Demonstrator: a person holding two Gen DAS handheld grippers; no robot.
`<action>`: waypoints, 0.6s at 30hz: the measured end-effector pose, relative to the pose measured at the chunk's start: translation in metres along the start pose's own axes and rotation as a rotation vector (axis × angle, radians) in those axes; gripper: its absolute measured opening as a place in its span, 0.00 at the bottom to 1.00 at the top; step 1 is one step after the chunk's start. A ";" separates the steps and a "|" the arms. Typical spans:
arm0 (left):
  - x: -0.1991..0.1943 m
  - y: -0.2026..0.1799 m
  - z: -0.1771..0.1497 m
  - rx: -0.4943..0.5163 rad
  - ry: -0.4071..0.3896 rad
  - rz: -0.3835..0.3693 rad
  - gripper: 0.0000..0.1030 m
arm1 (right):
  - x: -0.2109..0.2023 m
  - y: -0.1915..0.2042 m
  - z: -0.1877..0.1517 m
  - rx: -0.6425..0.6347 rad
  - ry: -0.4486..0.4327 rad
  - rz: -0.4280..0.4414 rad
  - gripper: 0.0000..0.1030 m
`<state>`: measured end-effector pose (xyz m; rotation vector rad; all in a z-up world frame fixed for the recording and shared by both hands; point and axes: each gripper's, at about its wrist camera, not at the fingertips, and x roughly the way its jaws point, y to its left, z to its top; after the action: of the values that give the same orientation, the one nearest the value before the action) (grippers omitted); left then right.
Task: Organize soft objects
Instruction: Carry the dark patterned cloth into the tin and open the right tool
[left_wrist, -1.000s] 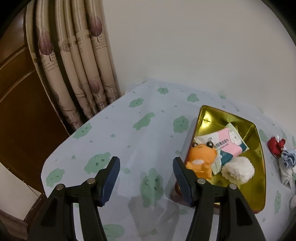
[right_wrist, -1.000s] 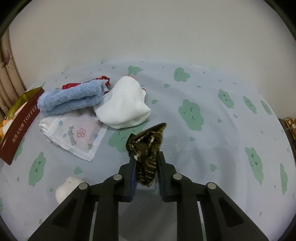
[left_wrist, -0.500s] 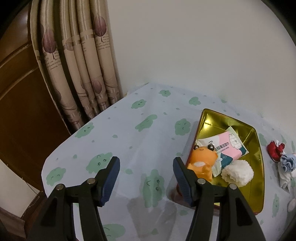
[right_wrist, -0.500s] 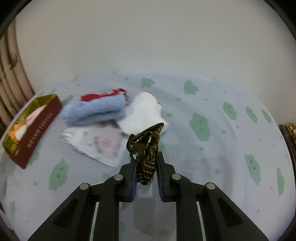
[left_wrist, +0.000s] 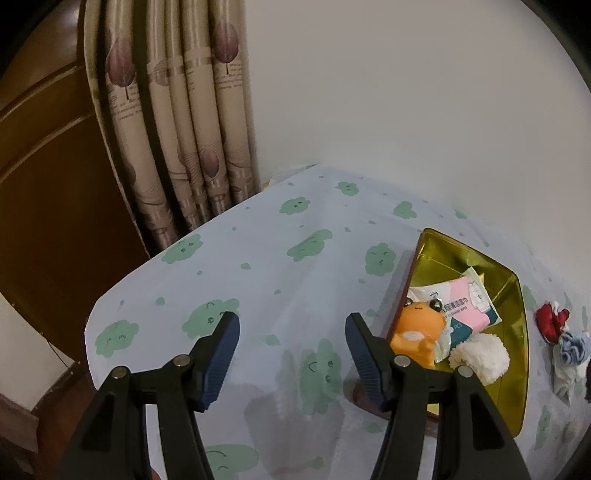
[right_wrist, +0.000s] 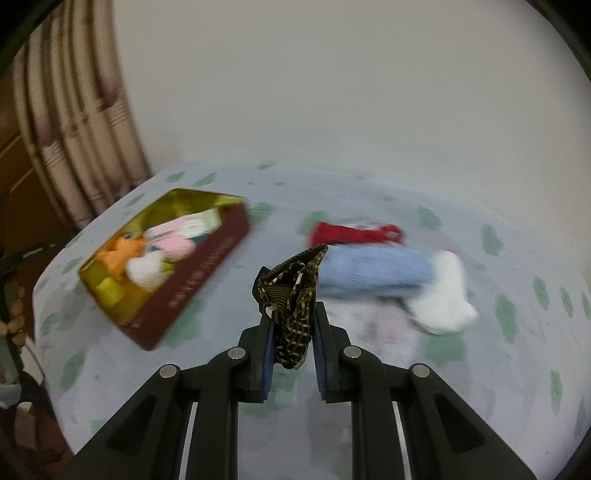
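The left tool (left_wrist: 291, 349) stands wide apart and empty above the cloud-print cloth-covered counter (left_wrist: 258, 258). Right of it, a gold-lined rectangular tin (right_wrist: 192, 284) contains an orange plush frog (left_wrist: 415, 338). The right tool (right_wrist: 291, 328) pinches a dark brown patterned cloth (right_wrist: 293, 295), raised above the counter.

We count one gold tin (left_wrist: 515, 350) holding one orange toy (left_wrist: 417, 332), one wipes pack (left_wrist: 469, 302) and one white puff (left_wrist: 480, 354). Outside it we count one red cloth (right_wrist: 351, 233), one blue towel (right_wrist: 373, 273), one white sock (right_wrist: 443, 299) and one patterned cloth (right_wrist: 295, 299). We see two grippers (left_wrist: 291, 354) (right_wrist: 293, 350).
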<state>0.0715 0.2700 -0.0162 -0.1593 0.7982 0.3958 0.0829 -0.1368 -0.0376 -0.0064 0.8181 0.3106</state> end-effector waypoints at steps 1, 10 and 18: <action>0.001 0.001 0.000 -0.005 0.006 0.001 0.59 | 0.003 0.007 0.002 -0.012 0.003 0.016 0.16; 0.009 0.008 0.000 -0.031 0.042 0.017 0.60 | 0.045 0.082 0.025 -0.113 0.037 0.122 0.16; 0.017 0.013 0.000 -0.046 0.065 0.045 0.60 | 0.084 0.119 0.062 -0.155 0.049 0.158 0.16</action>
<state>0.0769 0.2870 -0.0282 -0.1985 0.8585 0.4535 0.1484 0.0069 -0.0417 -0.0948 0.8434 0.5242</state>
